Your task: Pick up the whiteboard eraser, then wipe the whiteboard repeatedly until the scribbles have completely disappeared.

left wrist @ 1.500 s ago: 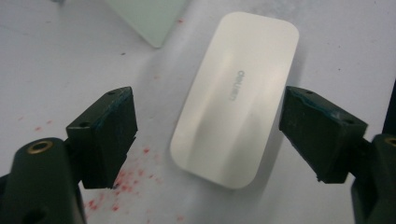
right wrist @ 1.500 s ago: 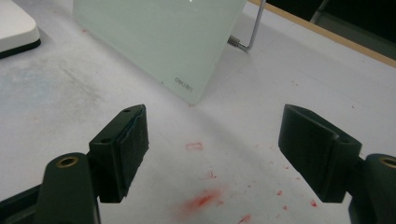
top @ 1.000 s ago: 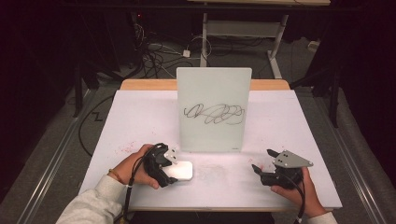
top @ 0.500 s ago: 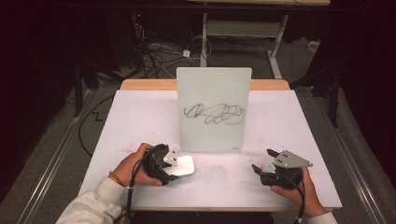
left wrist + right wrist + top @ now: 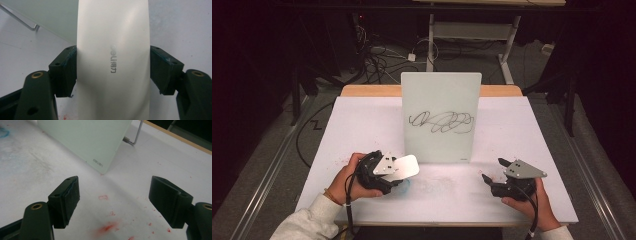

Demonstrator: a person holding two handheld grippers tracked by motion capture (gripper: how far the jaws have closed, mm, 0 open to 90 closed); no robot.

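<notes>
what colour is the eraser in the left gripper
White, with small grey lettering on the eraser; clearest in the left gripper view.

Between the fingers [image 5: 65, 72], the white eraser [image 5: 112, 62] is running past the frame's top and bottom edges, hiding its ends.

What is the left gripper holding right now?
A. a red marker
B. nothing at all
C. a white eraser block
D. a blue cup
C: in the left gripper view both black jaws of the left gripper press against the sides of the white eraser block, and the high view shows it held in front of the scribbled board.
</notes>
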